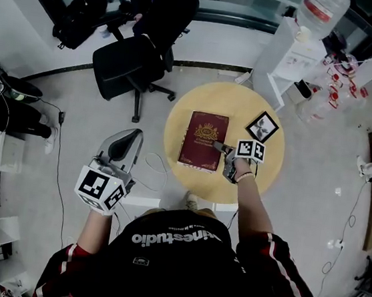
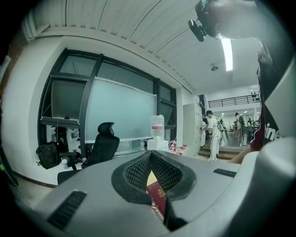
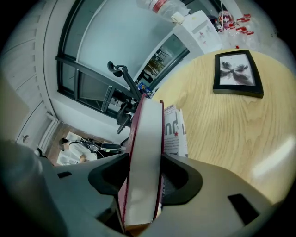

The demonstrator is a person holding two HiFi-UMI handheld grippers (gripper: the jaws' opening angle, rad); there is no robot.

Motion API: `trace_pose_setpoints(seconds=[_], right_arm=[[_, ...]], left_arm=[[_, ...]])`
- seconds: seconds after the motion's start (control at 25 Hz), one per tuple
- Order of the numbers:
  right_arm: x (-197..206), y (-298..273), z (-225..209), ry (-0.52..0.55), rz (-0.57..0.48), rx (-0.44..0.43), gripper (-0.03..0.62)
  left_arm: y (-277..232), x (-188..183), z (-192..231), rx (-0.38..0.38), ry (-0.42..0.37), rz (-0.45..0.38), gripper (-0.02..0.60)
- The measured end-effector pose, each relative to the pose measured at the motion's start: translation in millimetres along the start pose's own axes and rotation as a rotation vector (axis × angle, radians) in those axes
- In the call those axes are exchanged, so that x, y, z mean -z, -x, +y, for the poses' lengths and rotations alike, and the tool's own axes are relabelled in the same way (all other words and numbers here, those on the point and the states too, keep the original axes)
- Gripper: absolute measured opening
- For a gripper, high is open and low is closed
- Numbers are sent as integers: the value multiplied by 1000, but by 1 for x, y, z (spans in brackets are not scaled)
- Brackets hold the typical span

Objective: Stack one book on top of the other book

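1. Head view: the right forearm (image 1: 250, 199) reaches out over the near edge of the round table (image 1: 267, 171), wrist bent down. The right gripper (image 1: 220, 148) is at the near right corner of the red book (image 1: 204, 140). This book lies flat at the table's middle, with its long axis running from the near edge to the far one. The left gripper (image 1: 132, 138) is held off the table to the left, over the floor, roughly level. A picture frame (image 1: 263, 126) lies at the table's right.
2. Left gripper view: the left gripper (image 2: 150, 156) has its jaws drawn together with nothing between them. The red book (image 2: 157, 196) shows far off through the slit below.
3. Right gripper view: the right gripper (image 3: 145, 173) is clamped on the red book (image 3: 145, 143), page edge facing the camera. A white book (image 3: 175, 129) lies between it and the table (image 3: 222, 129).
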State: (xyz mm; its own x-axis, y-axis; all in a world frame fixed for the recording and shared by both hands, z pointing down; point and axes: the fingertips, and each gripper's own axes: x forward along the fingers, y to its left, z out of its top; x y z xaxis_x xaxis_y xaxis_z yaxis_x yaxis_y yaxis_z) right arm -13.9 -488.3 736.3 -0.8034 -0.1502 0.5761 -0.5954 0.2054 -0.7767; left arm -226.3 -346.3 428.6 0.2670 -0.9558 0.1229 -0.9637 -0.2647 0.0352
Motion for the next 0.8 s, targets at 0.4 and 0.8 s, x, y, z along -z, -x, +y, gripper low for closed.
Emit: trace_pose_setpoints(seconds=[0.4,0.8], right_arm=[[-1,-10,-9,-22,20,-25,239],[-5,-14,-25,203,28,200,221]], left_arm=[[-8,8,-1,-1,-6,18,15],[-12,8,8,10,-7,16,15]])
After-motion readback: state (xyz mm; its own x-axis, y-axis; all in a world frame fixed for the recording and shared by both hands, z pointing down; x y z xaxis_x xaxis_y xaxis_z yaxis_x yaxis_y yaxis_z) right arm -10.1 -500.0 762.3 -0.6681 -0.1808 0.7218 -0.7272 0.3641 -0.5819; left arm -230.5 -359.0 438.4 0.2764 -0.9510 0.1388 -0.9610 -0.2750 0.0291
